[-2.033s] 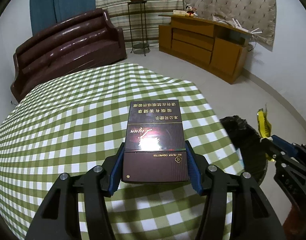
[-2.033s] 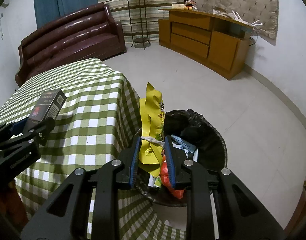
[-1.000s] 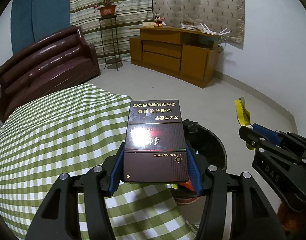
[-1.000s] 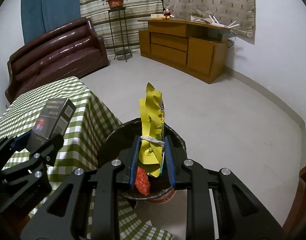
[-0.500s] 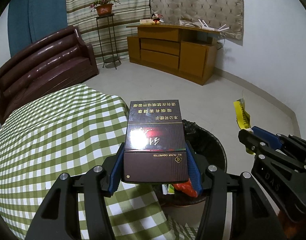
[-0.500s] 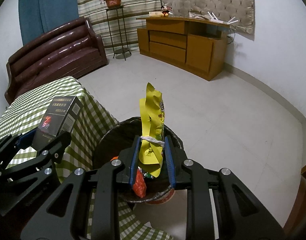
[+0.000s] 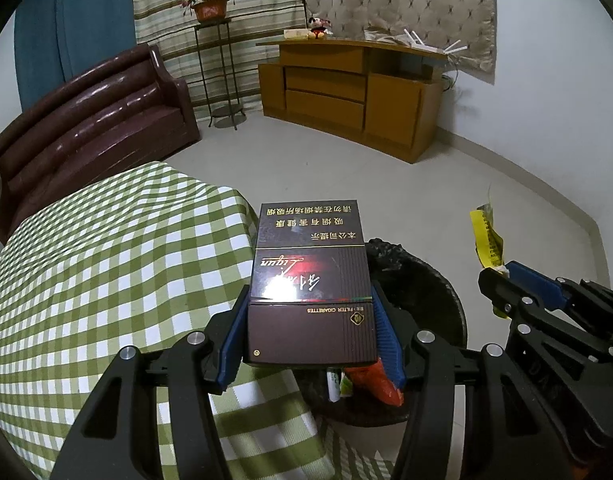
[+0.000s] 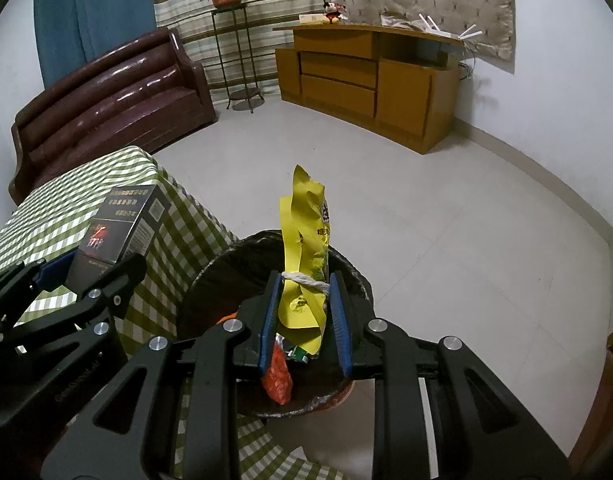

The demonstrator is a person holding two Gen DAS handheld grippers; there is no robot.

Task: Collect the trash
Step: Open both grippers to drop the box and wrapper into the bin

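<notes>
My left gripper (image 7: 311,332) is shut on a dark maroon cigarette box (image 7: 310,280) and holds it over the near rim of a black-lined trash bin (image 7: 430,280). My right gripper (image 8: 304,312) is shut on a crumpled yellow snack wrapper (image 8: 304,236) tied with a white band, held upright above the same bin (image 8: 222,272). The bin holds an orange packet (image 8: 278,376) and other litter. The right gripper shows at the right of the left wrist view (image 7: 502,280), and the left gripper with the box shows at the left of the right wrist view (image 8: 118,236).
A table with a green-and-white checked cloth (image 7: 106,264) stands left of the bin. A dark red leather sofa (image 7: 90,120), a plant stand (image 7: 218,60) and a wooden cabinet (image 7: 354,92) line the far walls. Pale tiled floor (image 8: 446,220) lies beyond the bin.
Both grippers have moved right, off the table and over the bin, each keeping its hold. The bin now lies directly below both loads.
</notes>
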